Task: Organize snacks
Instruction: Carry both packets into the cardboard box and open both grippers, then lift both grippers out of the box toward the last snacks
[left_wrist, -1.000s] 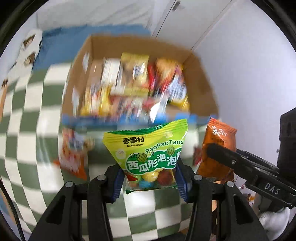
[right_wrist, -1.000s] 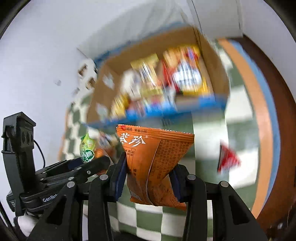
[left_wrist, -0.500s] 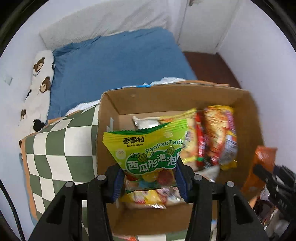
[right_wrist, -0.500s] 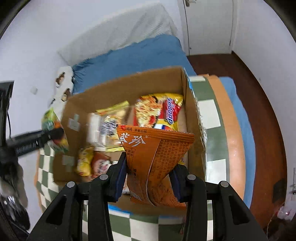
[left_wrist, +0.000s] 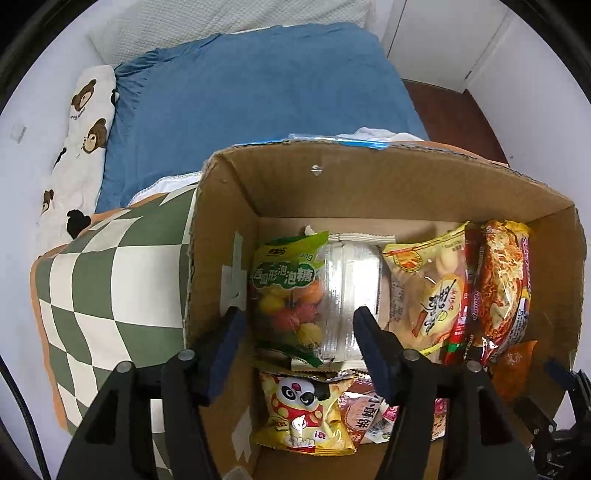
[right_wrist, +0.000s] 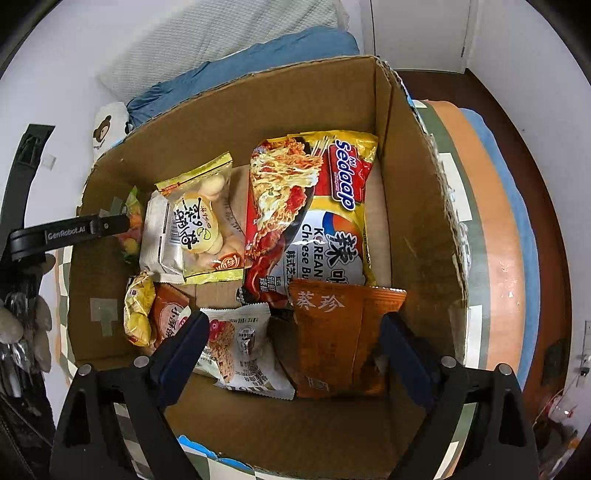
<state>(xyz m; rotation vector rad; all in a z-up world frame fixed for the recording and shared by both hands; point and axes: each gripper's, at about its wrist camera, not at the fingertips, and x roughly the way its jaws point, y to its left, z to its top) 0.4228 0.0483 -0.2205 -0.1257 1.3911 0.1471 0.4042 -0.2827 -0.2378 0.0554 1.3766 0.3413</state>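
On the checked bedspread (left_wrist: 110, 280), my cardboard box (right_wrist: 417, 206) sits filling. Both jaws have just been opening: left gripper (left_wrist: 299, 347) drops the green candy bag (left_wrist: 288, 284) at nine o'clock, right gripper (right_wrist: 291, 343) the orange packet (right_wrist: 332, 339) at five. Next, I lift clear.

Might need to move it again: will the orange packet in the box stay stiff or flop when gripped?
The orange packet is probably floppy: a thin creased pouch. Likely light. The film looks smooth, so the fingers might slip.

The box (right_wrist: 417, 206) is matt brown cardboard with rough torn edges. The snack packets, such as the noodle pack (right_wrist: 314, 210) and the gum bag (left_wrist: 288, 284), are glossy crinkled plastic film. The checked blanket (left_wrist: 110, 280) is soft cloth.
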